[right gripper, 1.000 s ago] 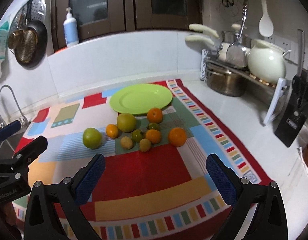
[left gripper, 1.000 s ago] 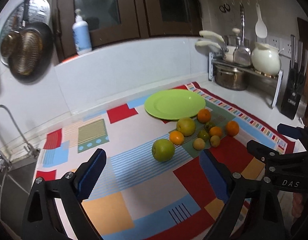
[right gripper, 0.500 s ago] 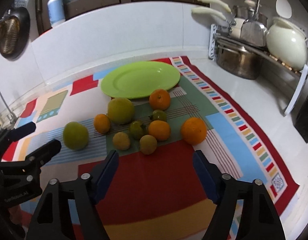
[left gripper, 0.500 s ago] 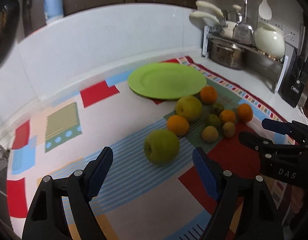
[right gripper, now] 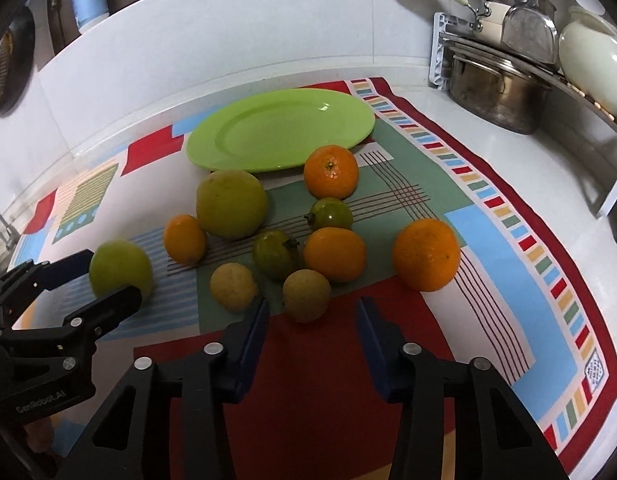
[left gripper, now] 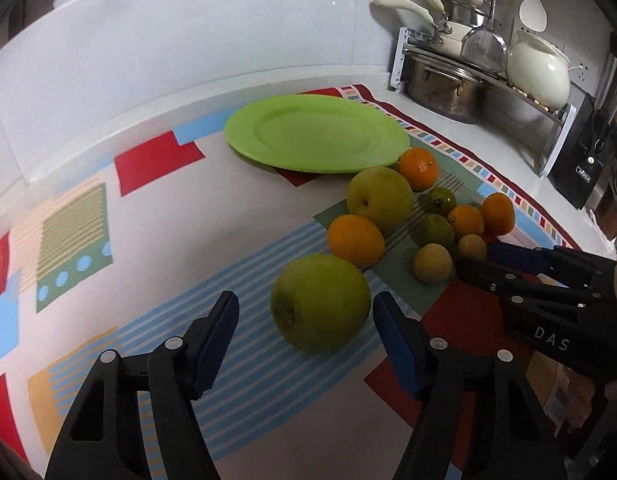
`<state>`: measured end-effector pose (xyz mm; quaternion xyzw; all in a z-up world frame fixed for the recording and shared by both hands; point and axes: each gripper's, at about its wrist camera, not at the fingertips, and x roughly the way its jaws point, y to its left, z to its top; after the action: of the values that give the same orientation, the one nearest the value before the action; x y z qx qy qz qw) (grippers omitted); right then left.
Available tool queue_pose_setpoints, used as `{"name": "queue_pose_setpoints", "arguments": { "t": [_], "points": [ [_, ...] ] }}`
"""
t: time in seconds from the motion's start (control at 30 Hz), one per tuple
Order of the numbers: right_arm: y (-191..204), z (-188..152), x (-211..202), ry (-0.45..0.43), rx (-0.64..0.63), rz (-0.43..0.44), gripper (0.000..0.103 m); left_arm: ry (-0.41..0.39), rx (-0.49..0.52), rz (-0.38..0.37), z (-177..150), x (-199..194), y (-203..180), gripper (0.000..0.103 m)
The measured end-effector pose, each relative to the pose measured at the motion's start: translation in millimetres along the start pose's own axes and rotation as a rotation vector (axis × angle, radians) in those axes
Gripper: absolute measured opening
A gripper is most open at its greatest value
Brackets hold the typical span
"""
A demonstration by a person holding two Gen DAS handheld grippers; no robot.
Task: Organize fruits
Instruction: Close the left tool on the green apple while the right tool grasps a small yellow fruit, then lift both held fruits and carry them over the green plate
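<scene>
Fruit lies loose on the patterned cloth near the empty round green plate point(left gripper: 316, 136). The left tool point(left gripper: 304, 328) gapes wide around the large green apple point(left gripper: 319, 302); the right tool point(right gripper: 311, 322), also wide, faces a small yellow-green fruit point(right gripper: 307, 295). Round skins could squirt sideways under off-centre closing, scattering neighbours.

I see a patterned cloth point(right gripper: 504, 240) spread on the counter, with a plate point(right gripper: 280, 132) at its back. In front of the plate lies a cluster of fruits. The apple point(left gripper: 320, 304) sits furthest left, between my left gripper's point(left gripper: 304, 316) spread fingers. A small round fruit point(right gripper: 307, 295) lies just ahead of my right gripper point(right gripper: 312, 320). A pot point(right gripper: 496, 92) stands on the counter at back right.
</scene>
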<state>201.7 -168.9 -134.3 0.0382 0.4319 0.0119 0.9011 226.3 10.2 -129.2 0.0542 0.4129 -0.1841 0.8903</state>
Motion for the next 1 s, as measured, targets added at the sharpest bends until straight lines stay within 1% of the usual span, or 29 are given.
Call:
{"name": "queue_pose_setpoints", "arguments": {
  "t": [0.1, 0.23, 0.27, 0.3, 0.43, 0.53, 0.73, 1.0],
  "points": [
    [-0.7, 2.2, 3.8, 0.002, 0.01, -0.001, 0.039, 0.01, -0.005, -0.02, 1.6, 6.0, 1.0, 0.064],
    [-1.4, 4.4, 6.8, 0.005, 0.021, 0.004, 0.034, 0.025, -0.012, -0.043, 3.5, 11.7, 2.4, 0.054],
    [-1.6, 5.0, 7.6, 0.007, 0.024, 0.01, 0.03, 0.028, -0.013, -0.052, 3.7, 12.5, 2.6, 0.05],
    [-1.3, 5.3, 7.9, 0.007, 0.025, 0.016, 0.028, 0.03, -0.014, -0.053, 3.7, 12.8, 2.3, 0.05],
    [1.5, 4.4, 7.4, 0.001, 0.013, 0.011, 0.028, 0.027, -0.003, -0.044, 2.8, 12.1, 0.4, 0.05],
    [1.2, 3.1, 3.7, -0.004, 0.021, 0.024, 0.028, 0.028, 0.003, -0.039, 2.3, 10.8, -0.7, 0.05],
    [6.6, 3.1, -13.2, -0.031, 0.012, 0.019, 0.028, 0.022, 0.012, -0.043, 0.9, 4.2, -1.9, 0.05],
    [10.2, 8.5, -39.3, -0.076, -0.008, 0.031, 0.028, -0.018, 0.006, -0.037, 7.2, -16.6, -6.6, 0.05]
  ]
}}
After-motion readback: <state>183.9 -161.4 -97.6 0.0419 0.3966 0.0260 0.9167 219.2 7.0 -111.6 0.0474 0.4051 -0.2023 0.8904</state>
